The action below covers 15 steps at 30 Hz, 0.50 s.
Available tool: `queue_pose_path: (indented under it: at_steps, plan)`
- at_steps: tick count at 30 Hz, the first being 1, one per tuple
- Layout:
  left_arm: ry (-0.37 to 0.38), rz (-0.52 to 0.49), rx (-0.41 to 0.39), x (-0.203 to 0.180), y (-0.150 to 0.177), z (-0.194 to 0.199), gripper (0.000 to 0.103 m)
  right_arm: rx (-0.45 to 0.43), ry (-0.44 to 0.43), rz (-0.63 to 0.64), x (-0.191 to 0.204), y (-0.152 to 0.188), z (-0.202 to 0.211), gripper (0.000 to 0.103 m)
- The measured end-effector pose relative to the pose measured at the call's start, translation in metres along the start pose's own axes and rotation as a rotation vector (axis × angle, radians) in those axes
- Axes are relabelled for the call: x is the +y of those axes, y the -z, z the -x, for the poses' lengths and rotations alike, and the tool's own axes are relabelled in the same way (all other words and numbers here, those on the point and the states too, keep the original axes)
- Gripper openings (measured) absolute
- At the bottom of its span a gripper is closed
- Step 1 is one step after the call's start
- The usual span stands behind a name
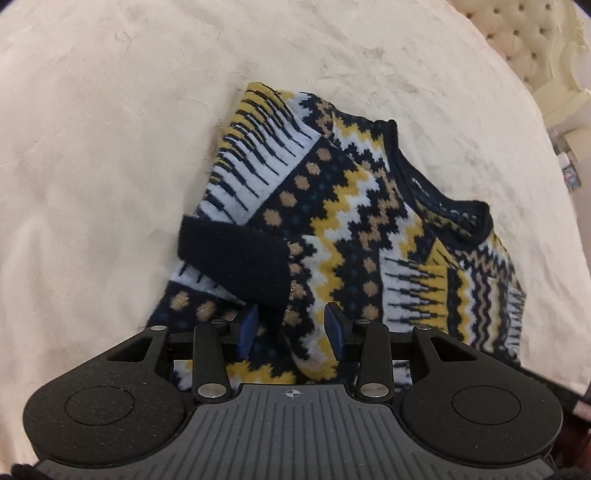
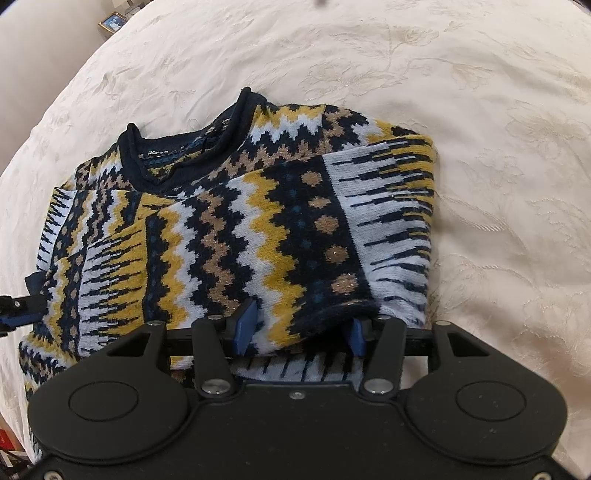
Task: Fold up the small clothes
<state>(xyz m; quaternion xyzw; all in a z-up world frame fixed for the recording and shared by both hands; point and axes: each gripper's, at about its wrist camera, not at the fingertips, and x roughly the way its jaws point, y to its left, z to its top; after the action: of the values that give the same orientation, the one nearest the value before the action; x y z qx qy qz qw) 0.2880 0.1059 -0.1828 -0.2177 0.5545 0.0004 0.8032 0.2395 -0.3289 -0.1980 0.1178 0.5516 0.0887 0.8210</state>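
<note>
A knitted sweater (image 1: 351, 221) (image 2: 229, 229) in navy, yellow, white and tan zigzags lies on a cream bedspread (image 1: 92, 166) (image 2: 480, 110), its navy collar (image 2: 177, 147) facing away. One sleeve is folded across the body, and its navy cuff (image 1: 236, 258) lies just ahead of my left gripper (image 1: 291, 328). That gripper's blue pads (image 1: 246, 330) press a raised fold of the sweater beside the cuff. My right gripper (image 2: 301, 328) is shut on a thick bunch of the folded sleeve by the sweater's right side. The left gripper's fingers (image 2: 35, 284) show at the sweater's left edge.
The bedspread spreads out on all sides of the sweater. A tufted cream headboard (image 1: 517, 40) stands at the far right in the left wrist view. A framed picture (image 2: 112, 22) sits beyond the bed at the top left of the right wrist view.
</note>
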Motion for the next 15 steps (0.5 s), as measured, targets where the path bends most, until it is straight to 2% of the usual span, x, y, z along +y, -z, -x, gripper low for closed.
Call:
queue_pose_path:
  at_steps: [2,3,6,8,11,15]
  plan:
    - [0.065,0.007,-0.053,-0.008,-0.008,0.007,0.038,0.001,0.0,0.003,0.0,0.0,0.0,0.058]
    - [0.102,-0.029,-0.09,-0.018,-0.013,0.012,0.038,0.001,0.0,0.002,0.0,0.0,0.0,0.058]
    - [0.171,-0.244,-0.179,-0.055,-0.024,0.029,0.038,-0.001,0.001,0.003,0.001,0.0,0.0,0.058]
    - [0.196,-0.323,-0.193,-0.068,-0.022,0.033,0.039,0.001,0.001,0.002,0.001,0.0,0.0,0.058]
    - [0.163,-0.304,-0.158,-0.061,-0.014,0.028,0.039,0.002,-0.002,0.001,0.001,-0.001,0.0,0.058]
    - [0.084,-0.167,-0.104,-0.029,-0.004,0.018,0.039,-0.002,-0.006,0.0,0.0,0.0,0.0,0.058]
